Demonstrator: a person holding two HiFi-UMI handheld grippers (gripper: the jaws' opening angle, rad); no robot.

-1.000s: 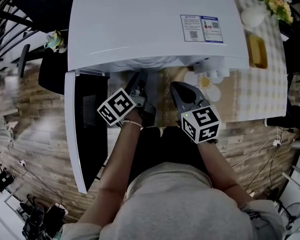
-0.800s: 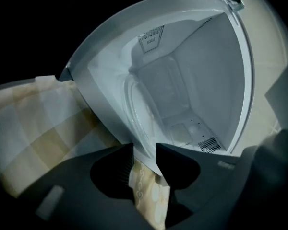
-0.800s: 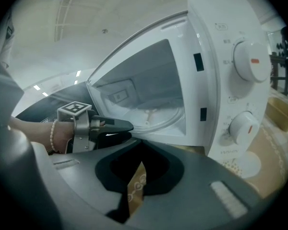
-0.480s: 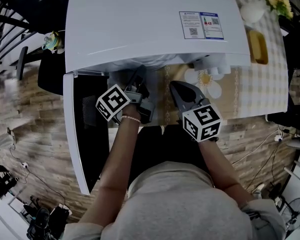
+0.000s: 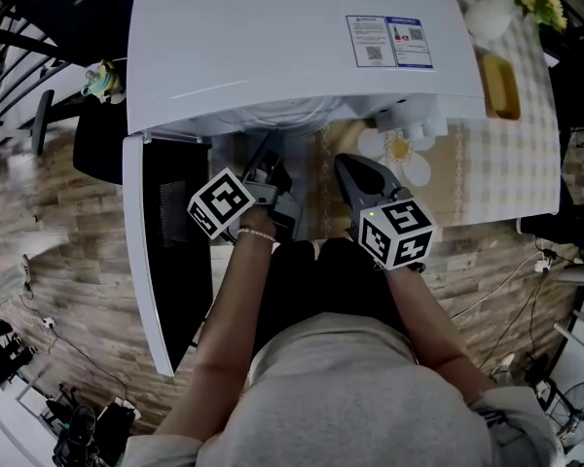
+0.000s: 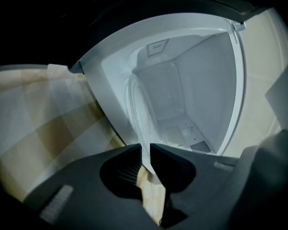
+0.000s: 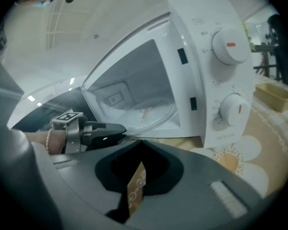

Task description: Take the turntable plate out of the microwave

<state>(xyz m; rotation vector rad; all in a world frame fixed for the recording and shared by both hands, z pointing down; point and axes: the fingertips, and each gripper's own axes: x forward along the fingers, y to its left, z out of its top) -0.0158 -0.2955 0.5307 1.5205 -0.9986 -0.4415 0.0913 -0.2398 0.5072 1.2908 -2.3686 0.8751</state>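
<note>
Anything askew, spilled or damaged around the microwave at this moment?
Nothing stands out. The microwave has its door open. The turntable plate lies inside and looks whole, its front rim clamped by the left hand-held gripper. The right hand-held gripper hovers shut over the tablecloth. No spill shows.

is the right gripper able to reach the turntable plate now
Probably yes: the microwave door is open; only the left gripper, at the rim of the turntable plate, is near the right gripper.

Clear turntable plate (image 7: 150,115) inside open microwave (image 7: 201,56)
</note>
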